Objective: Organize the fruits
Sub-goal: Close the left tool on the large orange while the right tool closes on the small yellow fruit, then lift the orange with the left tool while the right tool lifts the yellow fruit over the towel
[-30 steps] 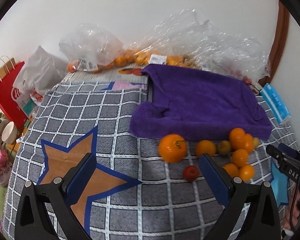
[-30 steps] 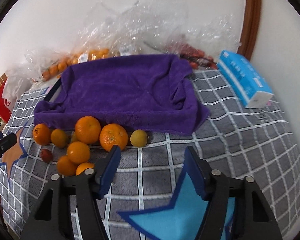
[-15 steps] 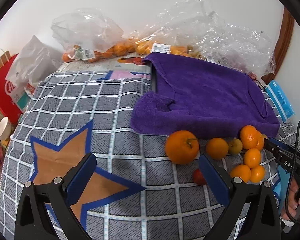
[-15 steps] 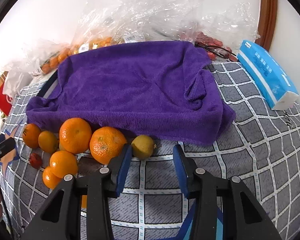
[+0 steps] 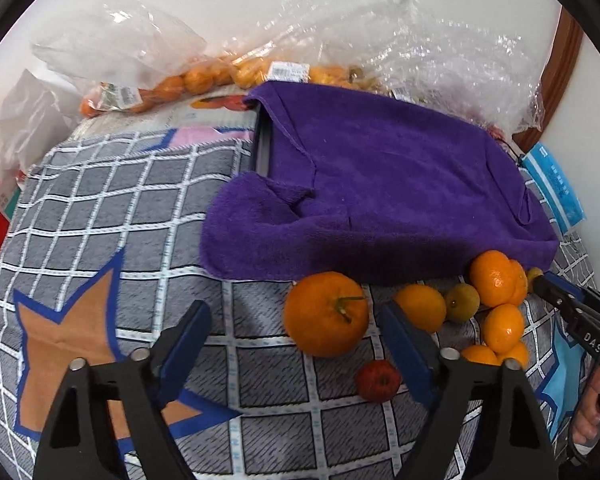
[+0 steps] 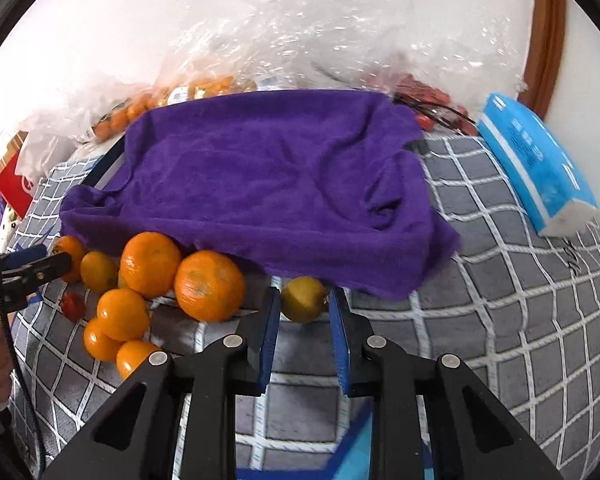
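While the yellow-green fruit (image 6: 304, 299) sat on the grey checked cloth (image 6: 500, 280) at the front edge of the purple towel (image 6: 268, 184), my right gripper (image 6: 303, 304) had it between its blue pads: jaws had just been closing and now pinched it on both sides. Just left of it lay a big orange (image 6: 209, 285), touching another orange (image 6: 150, 263), with smaller oranges (image 6: 122, 314) piled in front and a small red fruit (image 6: 72, 305) at the pile's left edge.

My left gripper (image 5: 296, 322) hung over the same pile from the other side, jaws still wide apart though they had just been narrowing, nothing pressed between them. A stemmed orange (image 5: 326, 314) sat just ahead, inside the gap near the right pad, not touched. The red fruit (image 5: 379, 380) lay by that right finger, contact unclear.

Purple towel (image 5: 380, 184) covered a dark-edged flat thing, hidden otherwise. Behind it, clear plastic bags (image 6: 300, 36) held more oranges and red fruit against the white wall. A blue tissue pack (image 6: 536, 160) lay at the right on the cloth. A red paper bag (image 6: 14, 176) stood at the far left.
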Tool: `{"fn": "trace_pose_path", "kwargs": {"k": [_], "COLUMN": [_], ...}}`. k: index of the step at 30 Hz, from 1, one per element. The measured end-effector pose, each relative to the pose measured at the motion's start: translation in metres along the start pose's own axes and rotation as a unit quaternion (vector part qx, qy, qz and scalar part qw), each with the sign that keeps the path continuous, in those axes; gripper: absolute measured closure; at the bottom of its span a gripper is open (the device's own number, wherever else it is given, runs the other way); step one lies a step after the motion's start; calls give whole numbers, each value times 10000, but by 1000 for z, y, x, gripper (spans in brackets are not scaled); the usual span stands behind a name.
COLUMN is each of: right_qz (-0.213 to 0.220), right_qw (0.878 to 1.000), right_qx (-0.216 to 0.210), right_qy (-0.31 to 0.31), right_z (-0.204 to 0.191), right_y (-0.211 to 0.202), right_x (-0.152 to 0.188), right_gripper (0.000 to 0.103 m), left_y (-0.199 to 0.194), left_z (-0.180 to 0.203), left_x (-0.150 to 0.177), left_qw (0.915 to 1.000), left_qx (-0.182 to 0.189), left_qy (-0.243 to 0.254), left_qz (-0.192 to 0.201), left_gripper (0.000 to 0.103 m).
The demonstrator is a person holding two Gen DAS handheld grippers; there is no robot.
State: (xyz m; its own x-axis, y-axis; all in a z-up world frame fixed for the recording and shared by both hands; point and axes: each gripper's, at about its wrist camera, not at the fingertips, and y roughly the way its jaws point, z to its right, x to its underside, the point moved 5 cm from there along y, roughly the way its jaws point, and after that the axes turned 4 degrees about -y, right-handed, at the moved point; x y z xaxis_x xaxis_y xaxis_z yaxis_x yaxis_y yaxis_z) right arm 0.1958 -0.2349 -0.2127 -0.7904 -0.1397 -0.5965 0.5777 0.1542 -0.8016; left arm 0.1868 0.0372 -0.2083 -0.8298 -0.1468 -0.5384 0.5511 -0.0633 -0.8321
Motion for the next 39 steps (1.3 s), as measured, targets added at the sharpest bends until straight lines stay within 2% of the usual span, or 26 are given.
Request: {"fn": "trace_pose_path", "kwargs": {"k": [4, 7, 9, 11, 23, 32, 39], "right_qz": [-35, -115, -121, -89, 246, 647, 936], "right_qw": [10000, 9999, 9999, 9998, 9984, 9944, 9920], "right_qx": [23, 24, 66, 119, 423, 656, 662], "right_qy": [-60, -60, -68, -100, 275, 518, 528], "right_z": [-2, -5, -5, -6, 10, 21, 14], "right_y": [5, 14, 17, 16, -31, -86, -117], "right_x": [1, 1, 2, 1, -4, -11, -20], "right_gripper": [75, 73, 79, 79, 79, 79, 79], "left_y": [6, 10, 10, 9, -13, -56, -82], "left_z": [4, 6, 6, 8, 3, 9, 19], "left_x": [2, 2, 3, 3, 5, 0, -9], "left_qw": [9999, 9998, 9999, 9995, 9993, 9989, 9980], "left_qx": [94, 80, 76, 257, 336, 437, 515], "left_qy": [-8, 32, 60, 74, -56, -74, 26], "left_qz": [-92, -159, -125, -157, -149, 163, 374], "left_gripper": [27, 40, 54, 62, 62, 63, 63]}}
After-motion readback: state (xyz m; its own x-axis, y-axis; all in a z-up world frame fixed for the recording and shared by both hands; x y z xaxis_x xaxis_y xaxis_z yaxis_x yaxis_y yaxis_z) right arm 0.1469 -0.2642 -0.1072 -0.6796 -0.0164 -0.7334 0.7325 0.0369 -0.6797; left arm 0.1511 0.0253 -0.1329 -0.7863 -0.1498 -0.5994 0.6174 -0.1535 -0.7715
